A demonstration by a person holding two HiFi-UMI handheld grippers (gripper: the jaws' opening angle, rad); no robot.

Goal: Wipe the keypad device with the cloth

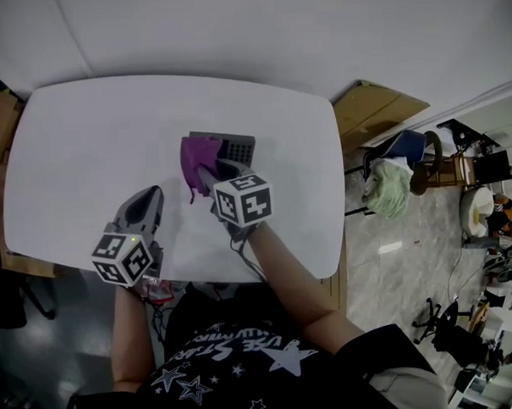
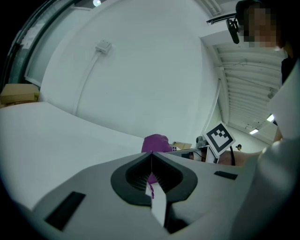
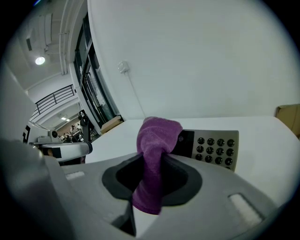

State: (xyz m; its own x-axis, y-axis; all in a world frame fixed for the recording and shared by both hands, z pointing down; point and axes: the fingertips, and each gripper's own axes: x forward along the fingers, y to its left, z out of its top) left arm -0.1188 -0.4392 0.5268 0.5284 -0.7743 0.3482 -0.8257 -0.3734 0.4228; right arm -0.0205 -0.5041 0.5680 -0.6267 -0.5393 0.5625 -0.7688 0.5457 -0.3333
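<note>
Keypad device (image 1: 239, 147) lies flat on the white table (image 1: 84, 139), about mid-table and somewhat nearer the right edge than the left. Purple cloth (image 1: 198, 162) is bunched over the device's left end; the dark button grid at its right end is uncovered. Right gripper (image 1: 211, 178): jaws clenched on the cloth, a fold pinched between them with a tail hanging below, the bunched part resting on the device. Left gripper (image 1: 153, 194): jaws pressed together with nothing held. It sits toward the near edge, left of the right gripper and apart from device and cloth.
</note>
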